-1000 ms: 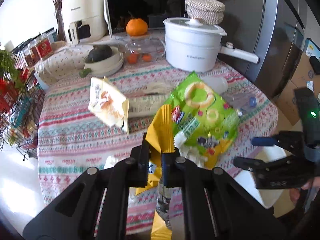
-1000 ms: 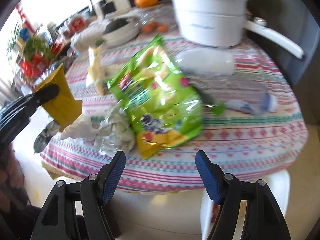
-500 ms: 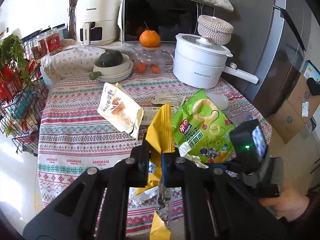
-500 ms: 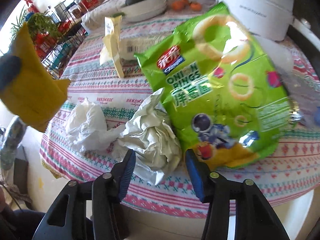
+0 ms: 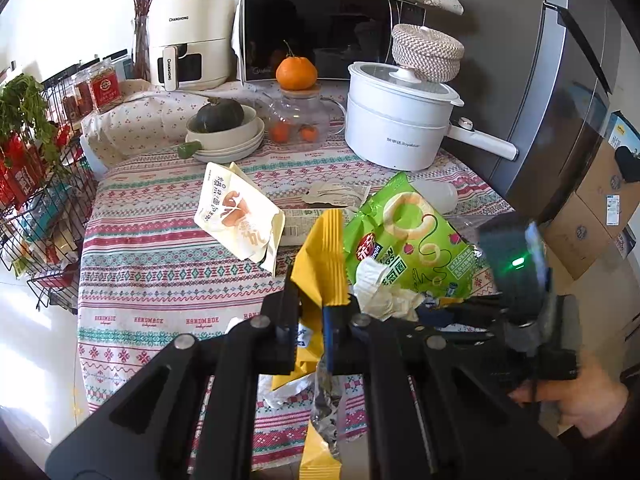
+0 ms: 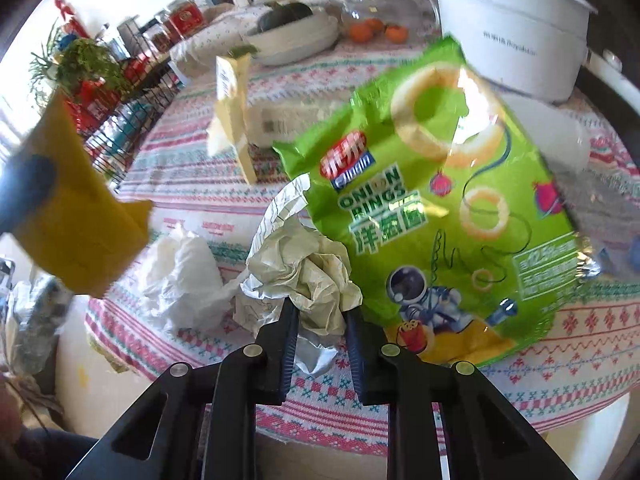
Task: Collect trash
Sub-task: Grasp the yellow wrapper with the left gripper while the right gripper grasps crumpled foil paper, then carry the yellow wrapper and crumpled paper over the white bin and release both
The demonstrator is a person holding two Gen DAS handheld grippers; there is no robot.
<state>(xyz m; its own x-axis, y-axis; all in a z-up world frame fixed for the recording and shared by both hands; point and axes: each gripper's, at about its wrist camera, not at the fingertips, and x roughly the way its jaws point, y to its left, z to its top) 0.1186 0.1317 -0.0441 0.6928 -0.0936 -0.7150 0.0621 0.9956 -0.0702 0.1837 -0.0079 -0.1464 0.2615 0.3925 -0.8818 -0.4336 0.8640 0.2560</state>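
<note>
My left gripper (image 5: 314,312) is shut on a yellow snack bag (image 5: 326,248) and holds it up above the table's front edge; the bag also shows in the right wrist view (image 6: 76,216). My right gripper (image 6: 320,312) is shut on a crumpled ball of lined paper (image 6: 304,268) at the front of the table, seen in the left wrist view too (image 5: 380,288). A green onion rings bag (image 6: 440,200) lies right beside it. A crumpled white tissue (image 6: 184,280) lies to its left. A white snack bag (image 5: 240,216) stands further back.
The round table has a striped patterned cloth (image 5: 160,264). At the back stand a white electric pot (image 5: 400,120), a glass jar with oranges (image 5: 300,120), stacked bowls with a squash (image 5: 224,132) and a microwave (image 5: 320,32). A wire rack (image 5: 36,200) stands left.
My right gripper has moved in from the table's edge to the crumpled paper and closed on it. My left gripper keeps hold of the yellow bag.
</note>
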